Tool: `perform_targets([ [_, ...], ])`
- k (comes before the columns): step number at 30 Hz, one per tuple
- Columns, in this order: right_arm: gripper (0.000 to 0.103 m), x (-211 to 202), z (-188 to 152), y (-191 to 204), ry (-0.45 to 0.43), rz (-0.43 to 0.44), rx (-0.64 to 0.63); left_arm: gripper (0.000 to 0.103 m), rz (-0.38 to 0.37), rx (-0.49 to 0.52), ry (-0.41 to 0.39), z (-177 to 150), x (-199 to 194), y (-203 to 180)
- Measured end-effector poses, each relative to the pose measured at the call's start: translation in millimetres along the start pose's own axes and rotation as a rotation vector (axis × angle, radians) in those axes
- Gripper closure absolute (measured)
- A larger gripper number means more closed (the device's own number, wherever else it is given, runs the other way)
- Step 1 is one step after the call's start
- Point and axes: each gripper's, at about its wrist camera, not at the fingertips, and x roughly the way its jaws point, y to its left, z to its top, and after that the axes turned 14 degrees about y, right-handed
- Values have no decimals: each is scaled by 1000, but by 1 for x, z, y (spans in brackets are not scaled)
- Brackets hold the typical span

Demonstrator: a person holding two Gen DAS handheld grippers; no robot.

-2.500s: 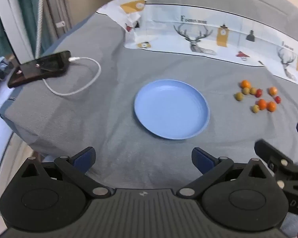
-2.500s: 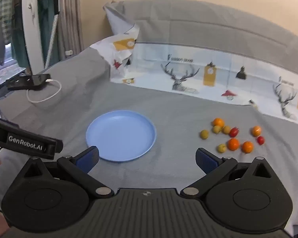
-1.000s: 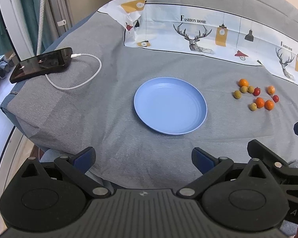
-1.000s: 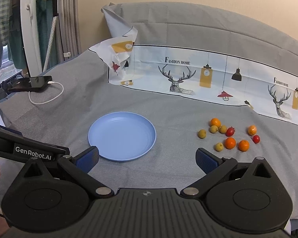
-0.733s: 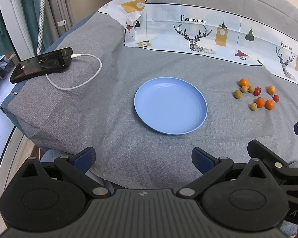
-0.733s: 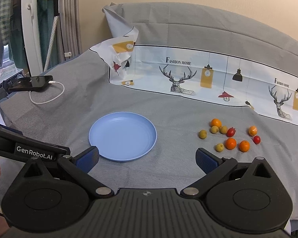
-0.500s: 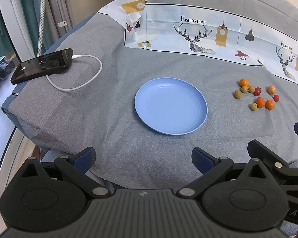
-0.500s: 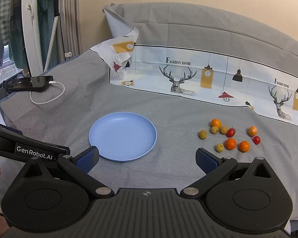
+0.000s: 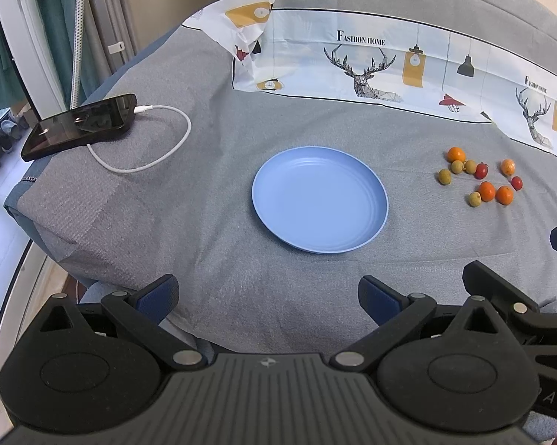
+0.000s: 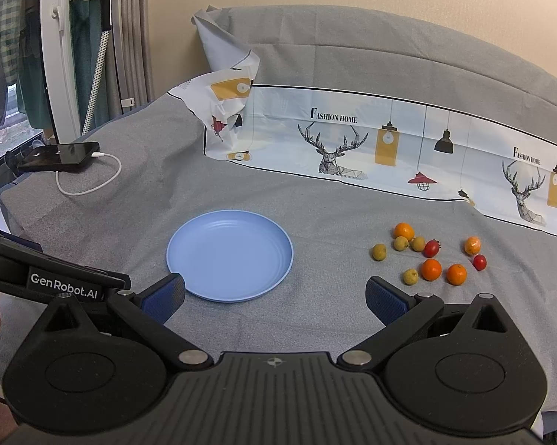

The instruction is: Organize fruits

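Nothing shifted since earlier, both tools wide, "GenRobot.AI" label, empty blue plate, fruits at 3 o'clock.

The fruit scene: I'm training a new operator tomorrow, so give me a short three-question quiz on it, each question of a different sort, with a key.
1. True or false: the blue plate already holds some fruit.
2. Multiple choice: the loose fruits lie on the grey cloth (A) left of the plate, (B) right of the plate, (C) beside the phone.
3. Fill in: both the left gripper and the right gripper are ____ and hold nothing.

Key: 1 false, the plate holds nothing; 2 B; 3 open.
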Motion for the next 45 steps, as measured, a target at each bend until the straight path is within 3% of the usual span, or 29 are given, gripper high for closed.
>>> perform_targets([
  [20,0,2,-3,-4,11,13,10,0,7,9,14,0,3,-3],
  [27,0,1,-3,-17,-21,-11,58,0,-8,53,17,7,1,-21],
  [31,0,0,-5,-46,-58,-65,136,0,-35,113,26,20,3,-50],
  [38,0,21,-22,-136,-48,-224,382,0,-96,277,75,60,23,-131],
  [45,0,93,-25,-232,8,-349,520,0,-84,359,154,114,98,-217],
])
